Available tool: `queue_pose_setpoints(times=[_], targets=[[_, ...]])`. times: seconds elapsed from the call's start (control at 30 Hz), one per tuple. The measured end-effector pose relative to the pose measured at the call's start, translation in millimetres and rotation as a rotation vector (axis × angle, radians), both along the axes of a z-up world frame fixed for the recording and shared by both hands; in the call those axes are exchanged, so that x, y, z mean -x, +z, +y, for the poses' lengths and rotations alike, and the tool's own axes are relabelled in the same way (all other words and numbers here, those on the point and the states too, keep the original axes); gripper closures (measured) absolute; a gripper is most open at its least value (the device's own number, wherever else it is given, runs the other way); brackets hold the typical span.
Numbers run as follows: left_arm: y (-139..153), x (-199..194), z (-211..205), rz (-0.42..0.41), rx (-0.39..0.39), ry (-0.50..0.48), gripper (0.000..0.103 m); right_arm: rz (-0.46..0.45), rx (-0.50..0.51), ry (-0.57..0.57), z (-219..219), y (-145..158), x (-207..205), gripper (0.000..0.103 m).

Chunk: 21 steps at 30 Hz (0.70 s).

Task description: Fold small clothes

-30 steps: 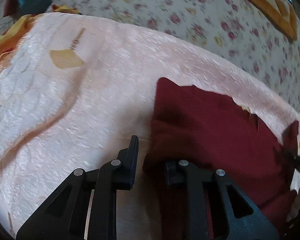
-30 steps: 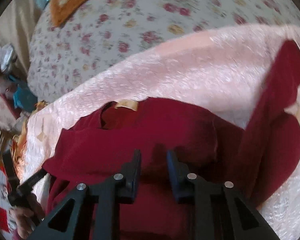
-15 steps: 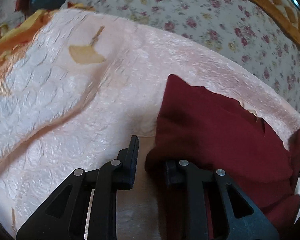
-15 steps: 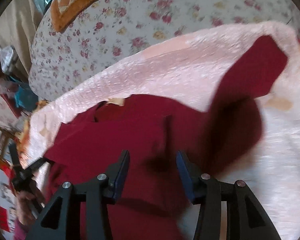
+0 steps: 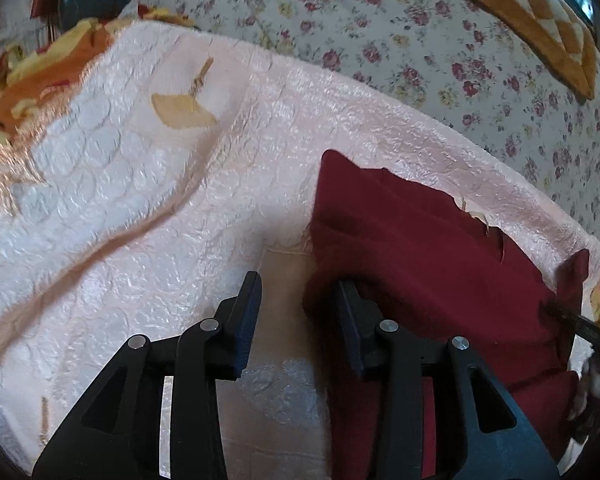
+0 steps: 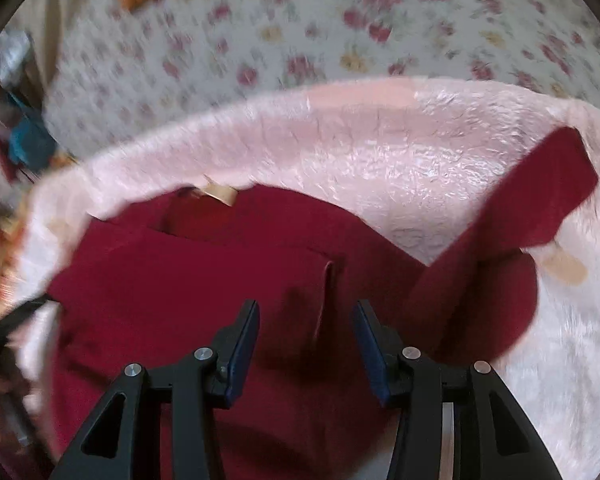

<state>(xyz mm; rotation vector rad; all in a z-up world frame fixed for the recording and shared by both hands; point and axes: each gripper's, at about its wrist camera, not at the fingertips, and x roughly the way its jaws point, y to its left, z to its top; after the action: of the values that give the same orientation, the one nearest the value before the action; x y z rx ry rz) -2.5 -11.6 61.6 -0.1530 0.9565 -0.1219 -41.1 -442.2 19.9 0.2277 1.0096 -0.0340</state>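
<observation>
Both tongs, left point(image 5: 296, 300) and right point(image 6: 306, 332), are standing open with nothing gripped, having just been opening. Maroon sweater point(image 6: 204, 292) is lying on the pink blanket point(image 6: 400, 152) over the bed, left side folded in; right sleeve point(image 6: 540, 192) is still sticking out.

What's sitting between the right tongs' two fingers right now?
In the right wrist view, the right tongs stand open over the red garment; a raised fold of it lies between the fingers, which don't press on it.
</observation>
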Motion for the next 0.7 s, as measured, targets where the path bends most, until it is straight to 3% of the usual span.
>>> queue_pose_setpoints(times=[0.03, 0.1, 0.13, 0.2, 0.3, 0.4, 0.6, 0.7], targets=[[1.5, 1.2, -0.2, -0.007, -0.001, 0.001, 0.065, 0.017, 0.005, 0.011, 1.5, -4.7, -7.2, 0.056], [5.3, 2.2, 0.6, -0.016, 0.015, 0.011, 0.065, 0.037, 0.038, 0.037, 4.4, -12.5, -16.9, 0.069], [5.5, 2.4, 2.3, -0.015, 0.025, 0.018, 0.065, 0.026, 0.056, 0.05, 6.2, -11.3, -17.6, 0.079], [3.8, 2.9, 4.9, -0.014, 0.022, 0.034, 0.065, -0.016, 0.105, 0.069, 9.5, -2.7, -16.1, 0.085], [-2.9, 6.9, 12.4, 0.0, 0.008, 0.06, 0.065, -0.062, 0.168, 0.043, 3.5, 5.6, -17.6, 0.085], [-3.5, 10.4, 20.1, 0.009, 0.031, 0.089, 0.065, -0.022, 0.181, 0.033, -1.9, -9.0, -26.5, 0.085], [17.0, 19.2, 1.8, -0.05, -0.016, 0.048, 0.065, -0.033, 0.085, -0.013, -11.8, -5.1, -16.4, 0.085], [23.8, 22.0, -15.2, -0.074, -0.048, 0.012, 0.065, -0.047, 0.077, 0.002, -5.9, 5.8, -2.1, 0.074]])
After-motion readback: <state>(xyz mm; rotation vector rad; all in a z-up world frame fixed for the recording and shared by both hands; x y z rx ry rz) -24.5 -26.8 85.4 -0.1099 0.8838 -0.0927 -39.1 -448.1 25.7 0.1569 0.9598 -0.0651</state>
